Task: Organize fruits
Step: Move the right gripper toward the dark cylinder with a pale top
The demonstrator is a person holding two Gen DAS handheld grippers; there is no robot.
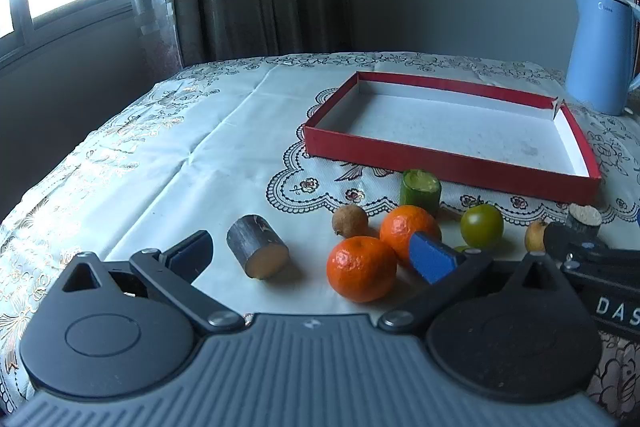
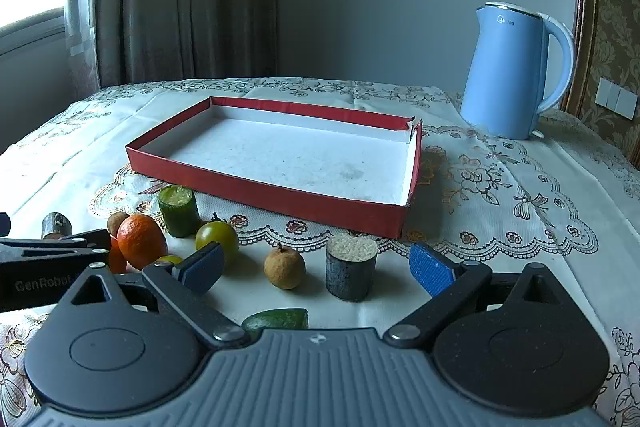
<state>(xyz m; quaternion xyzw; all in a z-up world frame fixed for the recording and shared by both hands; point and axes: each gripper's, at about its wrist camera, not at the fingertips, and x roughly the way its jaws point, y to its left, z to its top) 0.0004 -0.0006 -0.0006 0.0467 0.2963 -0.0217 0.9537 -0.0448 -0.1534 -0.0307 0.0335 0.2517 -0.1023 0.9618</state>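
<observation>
In the left wrist view the left gripper (image 1: 312, 259) fills the lower frame with its fingers spread wide and nothing between the pads. Just ahead of its left finger (image 1: 190, 255), left of centre, a dark cut cane piece (image 1: 256, 245) lies on its side on the tablecloth (image 1: 160, 167). Right of centre, a near orange (image 1: 360, 269) touches a second orange (image 1: 408, 229), which the right blue pad partly covers. A small brown fruit (image 1: 349, 220) and an upright green cane stub (image 1: 420, 188) sit behind them, and a green tomato (image 1: 481, 225) lies further right. The empty red tray (image 1: 440, 161) occupies the upper right of centre, with a blue kettle (image 1: 600, 55) at the far right edge.

In the right wrist view the right gripper (image 2: 316, 267) is likewise opened wide and holds nothing. Between its fingers, in the lower centre, stand a brown fruit (image 2: 284, 267) and an upright dark cane piece (image 2: 351, 273), side by side but apart; a green wedge (image 2: 276, 319) lies close to the gripper body. Both grippers sit low, level with the table.
</observation>
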